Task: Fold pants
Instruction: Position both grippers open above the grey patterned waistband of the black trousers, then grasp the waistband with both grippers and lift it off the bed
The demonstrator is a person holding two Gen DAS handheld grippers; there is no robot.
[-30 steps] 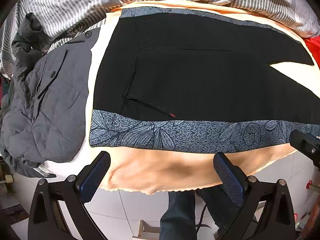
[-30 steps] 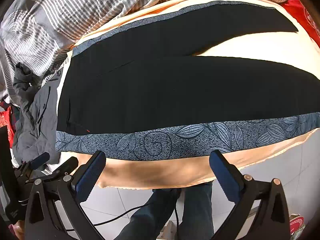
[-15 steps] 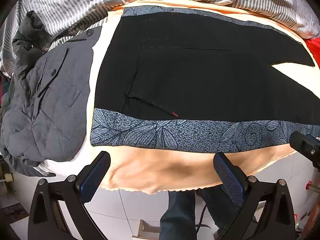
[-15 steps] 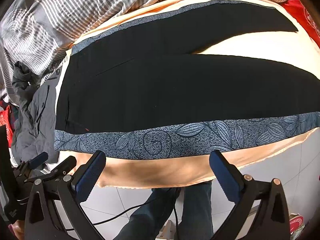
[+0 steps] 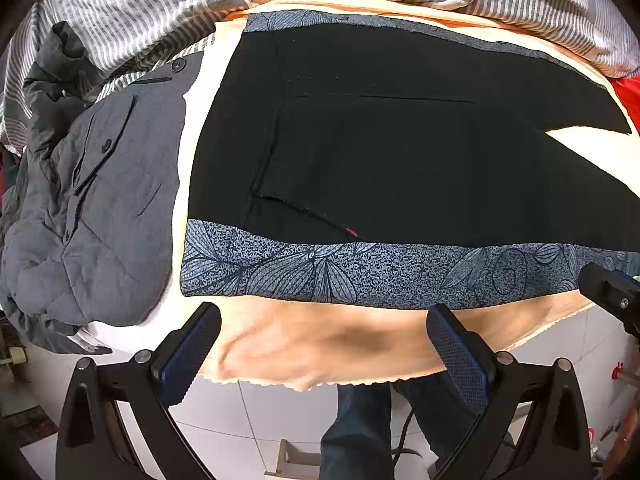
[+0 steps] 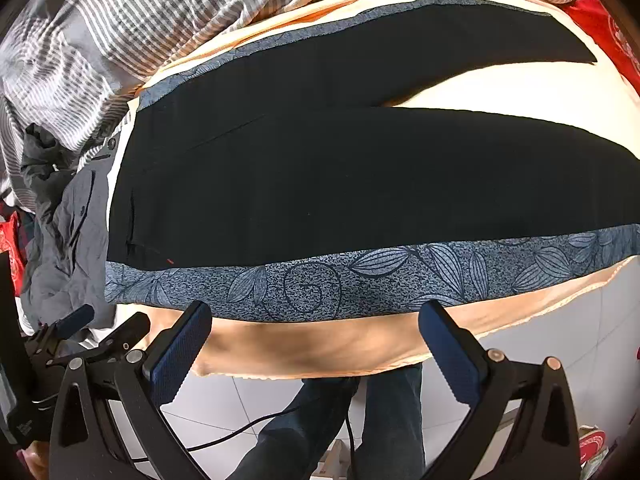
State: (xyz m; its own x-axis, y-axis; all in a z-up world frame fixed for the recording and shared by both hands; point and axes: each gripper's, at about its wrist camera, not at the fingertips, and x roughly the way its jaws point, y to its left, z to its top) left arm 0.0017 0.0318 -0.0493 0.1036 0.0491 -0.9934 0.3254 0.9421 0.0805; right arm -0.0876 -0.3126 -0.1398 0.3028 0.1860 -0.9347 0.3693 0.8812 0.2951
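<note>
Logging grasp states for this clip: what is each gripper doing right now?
Left gripper: jaws open, holding nothing, short of the pants.
Right gripper: jaws open, holding nothing.

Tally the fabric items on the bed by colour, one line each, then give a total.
Black: 1, the pants with blue leaf-print side stripes
Grey: 1, the padded jacket
Grey-and-white striped: 1, the duvet
Peach: 1, the bedsheet
Red: 1, a cloth at the far right edge
Total: 5
</note>
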